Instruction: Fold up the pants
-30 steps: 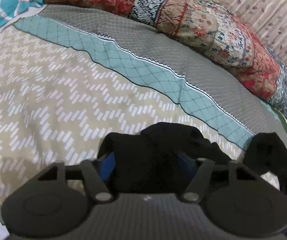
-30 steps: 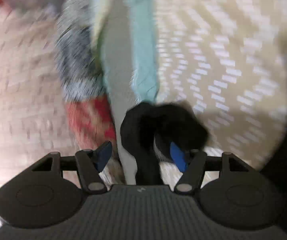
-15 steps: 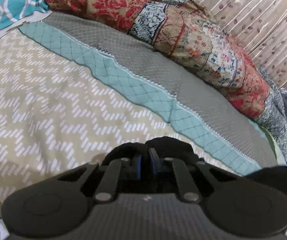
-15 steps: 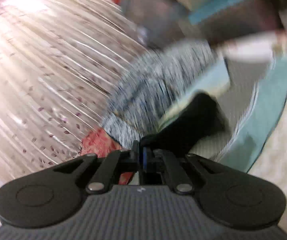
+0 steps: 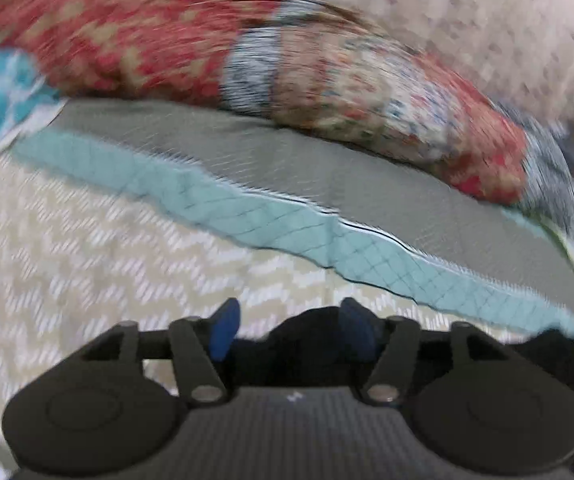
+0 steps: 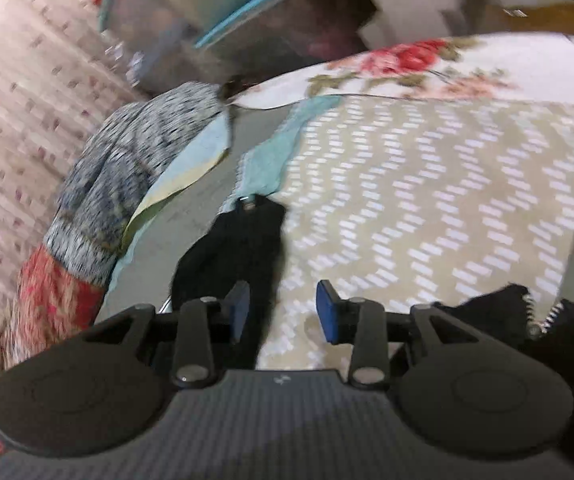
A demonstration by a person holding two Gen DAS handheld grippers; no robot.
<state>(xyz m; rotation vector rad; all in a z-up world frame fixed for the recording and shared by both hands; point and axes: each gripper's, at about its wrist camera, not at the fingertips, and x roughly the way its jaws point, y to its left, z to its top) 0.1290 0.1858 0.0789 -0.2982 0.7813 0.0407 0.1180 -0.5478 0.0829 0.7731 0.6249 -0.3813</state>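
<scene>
The black pants (image 5: 315, 332) lie on the patterned bedspread (image 5: 87, 264). In the left wrist view my left gripper (image 5: 291, 330) is open, its blue pads apart, with a bunch of black cloth lying between and just below them. In the right wrist view my right gripper (image 6: 283, 312) is open; a strip of the pants (image 6: 243, 240) with a waist button runs forward from its left pad. More black cloth with an open zipper (image 6: 527, 320) lies at the lower right.
A red and blue patchwork quilt (image 5: 327, 76) is heaped along the far side of the bed, also in the right wrist view (image 6: 127, 184). A floral sheet (image 6: 427, 68) covers the bed's far end. A curtain (image 6: 19, 92) hangs at the left.
Both grippers were shut on the black cloth half a second ago and now stand open. The cloth has dropped onto the bedspread. Both views have swung.
</scene>
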